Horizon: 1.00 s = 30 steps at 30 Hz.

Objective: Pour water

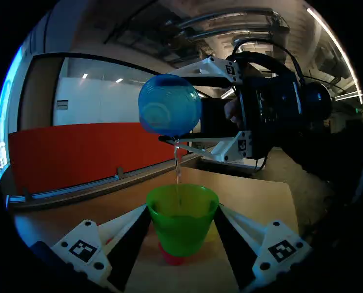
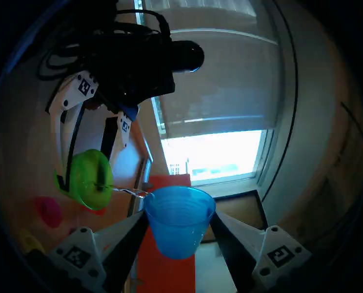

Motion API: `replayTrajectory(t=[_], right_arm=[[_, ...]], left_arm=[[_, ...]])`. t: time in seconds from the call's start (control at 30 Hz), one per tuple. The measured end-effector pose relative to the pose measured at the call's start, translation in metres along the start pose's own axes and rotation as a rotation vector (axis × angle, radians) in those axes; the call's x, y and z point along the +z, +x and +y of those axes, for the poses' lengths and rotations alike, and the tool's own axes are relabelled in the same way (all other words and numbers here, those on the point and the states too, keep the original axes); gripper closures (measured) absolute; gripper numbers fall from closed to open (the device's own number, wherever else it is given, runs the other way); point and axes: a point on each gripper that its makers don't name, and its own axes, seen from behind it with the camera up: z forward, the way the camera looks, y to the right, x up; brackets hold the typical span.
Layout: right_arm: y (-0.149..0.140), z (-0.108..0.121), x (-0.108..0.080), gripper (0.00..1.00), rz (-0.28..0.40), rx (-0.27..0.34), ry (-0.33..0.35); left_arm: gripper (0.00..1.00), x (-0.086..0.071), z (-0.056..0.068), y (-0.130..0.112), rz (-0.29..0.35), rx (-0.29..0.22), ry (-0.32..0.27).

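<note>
left gripper (image 1: 181, 211) fingers clamped on green cup (image 1: 182, 223), upright, mouth up, over desk (image 1: 259, 195); right gripper (image 2: 180, 217) fingers grasp blue cup (image 2: 180, 224), tipped, long axis near level, water stream (image 1: 177, 166) falling into green cup

No text, label, brand or number is legible; the black-and-white square markers (image 1: 82, 249) carry no letters.

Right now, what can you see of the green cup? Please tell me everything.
The green cup is see-through plastic, tapered, open on top, and upright. The left gripper holds it between both fingers. A thin stream of water falls into it from the tilted blue cup above. Whether it rests on the table is unclear.
</note>
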Motion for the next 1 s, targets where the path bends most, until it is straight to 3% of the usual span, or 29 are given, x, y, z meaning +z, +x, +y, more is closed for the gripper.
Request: replayTrajectory(t=[1.0], right_arm=[[0.012,0.005,-0.001,0.11,0.004,-0.159,-0.035]], left_arm=[[0.15,0.001,0.000,0.001,-0.001,0.001,-0.003]])
